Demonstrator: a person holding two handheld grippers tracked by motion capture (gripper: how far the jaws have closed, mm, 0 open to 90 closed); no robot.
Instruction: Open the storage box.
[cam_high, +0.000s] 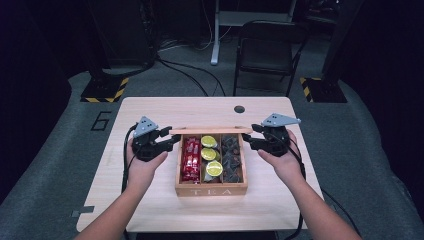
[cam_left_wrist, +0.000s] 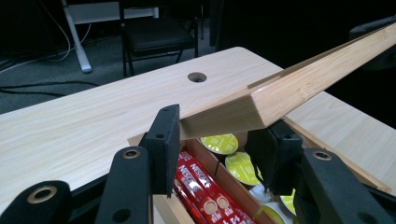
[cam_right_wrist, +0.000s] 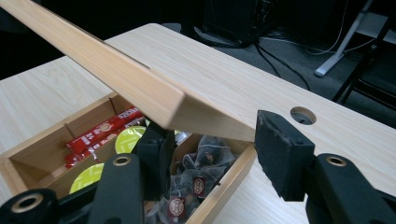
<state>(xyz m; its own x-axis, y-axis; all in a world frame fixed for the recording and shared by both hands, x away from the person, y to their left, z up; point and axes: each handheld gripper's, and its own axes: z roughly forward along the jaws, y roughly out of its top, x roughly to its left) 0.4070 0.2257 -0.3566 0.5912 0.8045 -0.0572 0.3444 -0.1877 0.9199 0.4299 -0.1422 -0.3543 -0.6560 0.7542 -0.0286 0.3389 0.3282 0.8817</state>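
Note:
A wooden box (cam_high: 211, 189) marked TEA stands mid-table, with its lid (cam_high: 210, 130) lifted off the front edge and tilted up on its back edge. Inside lie red stick packets (cam_high: 191, 159), yellow-green capsules (cam_high: 209, 154) and dark tea bags (cam_high: 231, 157). My left gripper (cam_high: 172, 137) is shut on the lid's left corner, and the lid (cam_left_wrist: 261, 100) sits between its pads (cam_left_wrist: 164, 144). My right gripper (cam_high: 251, 135) is shut on the right corner, with the lid (cam_right_wrist: 140, 84) passing between its jaws over the tea bags (cam_right_wrist: 201, 172).
The light wooden table (cam_high: 150, 200) has a round cable hole (cam_high: 239, 109) behind the box. A black folding chair (cam_high: 267, 47) stands beyond the far edge. Cables and hazard-striped stand bases (cam_high: 105, 90) lie on the grey floor.

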